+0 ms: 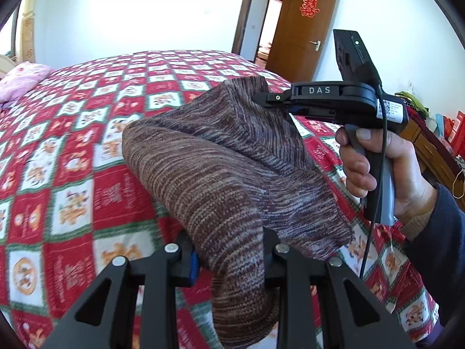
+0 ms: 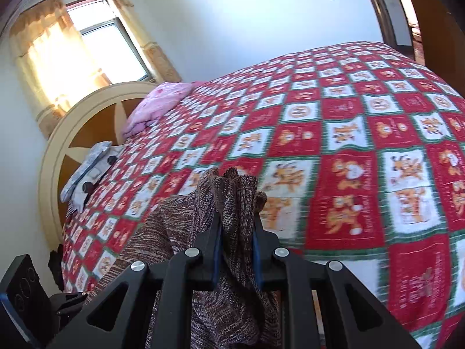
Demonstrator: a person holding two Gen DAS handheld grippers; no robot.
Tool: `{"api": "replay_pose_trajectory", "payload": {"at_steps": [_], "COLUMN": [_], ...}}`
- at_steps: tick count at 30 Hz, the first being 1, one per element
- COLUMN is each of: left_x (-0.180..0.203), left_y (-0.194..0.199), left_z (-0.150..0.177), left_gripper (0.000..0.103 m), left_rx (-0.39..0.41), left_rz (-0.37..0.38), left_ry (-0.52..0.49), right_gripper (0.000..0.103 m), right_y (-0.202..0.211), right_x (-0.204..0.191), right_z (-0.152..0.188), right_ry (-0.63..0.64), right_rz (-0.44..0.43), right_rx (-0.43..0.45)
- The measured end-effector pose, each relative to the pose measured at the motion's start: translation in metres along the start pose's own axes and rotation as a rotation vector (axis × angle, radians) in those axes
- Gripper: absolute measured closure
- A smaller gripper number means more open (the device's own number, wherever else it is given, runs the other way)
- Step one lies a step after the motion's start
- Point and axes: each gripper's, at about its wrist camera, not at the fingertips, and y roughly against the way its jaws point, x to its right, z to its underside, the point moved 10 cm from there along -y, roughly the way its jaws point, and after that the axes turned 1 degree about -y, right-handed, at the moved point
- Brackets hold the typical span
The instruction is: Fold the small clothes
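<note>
A brown striped knit garment [image 1: 209,160] hangs in the air above the bed, stretched between both grippers. My left gripper [image 1: 229,247] is shut on its near lower edge, and the cloth drapes over the fingers and hides their tips. My right gripper [image 1: 258,99], held by a person's hand [image 1: 377,168], pinches the far upper corner. In the right wrist view the garment [image 2: 162,232] is bunched upright between the fingers of my right gripper [image 2: 237,221], which is shut on it. Part of the left gripper's body [image 2: 69,299] shows at the lower left.
The bed [image 1: 72,174] below has a red, white and green checked cover [image 2: 348,145]. A pink pillow [image 2: 157,101] and a grey folded bundle [image 2: 90,168] lie by the round headboard [image 2: 87,122]. A wooden door [image 1: 302,29] stands open behind; a cluttered cabinet [image 1: 436,145] is at right.
</note>
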Motion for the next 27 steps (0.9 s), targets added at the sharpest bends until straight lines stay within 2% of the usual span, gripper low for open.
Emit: {"api": "replay_pose_trajectory", "payload": {"at_steps": [10, 27], "left_x": [-0.031, -0.079], "left_y": [0.036, 0.081], "left_z": [0.021, 0.049], "left_gripper": [0.074, 0.074], "left_rx": [0.018, 0.045], "left_rz": [-0.053, -0.126], "left_ry": [0.043, 0.119], "right_gripper": [0.085, 0.09], "right_y": [-0.011, -0.048], "right_x": [-0.061, -0.142], "right_z": [0.017, 0.042], "right_ry": [0.044, 0.099], "right_rz": [-0.071, -0.15], "right_rx": [-0.014, -0.064]}}
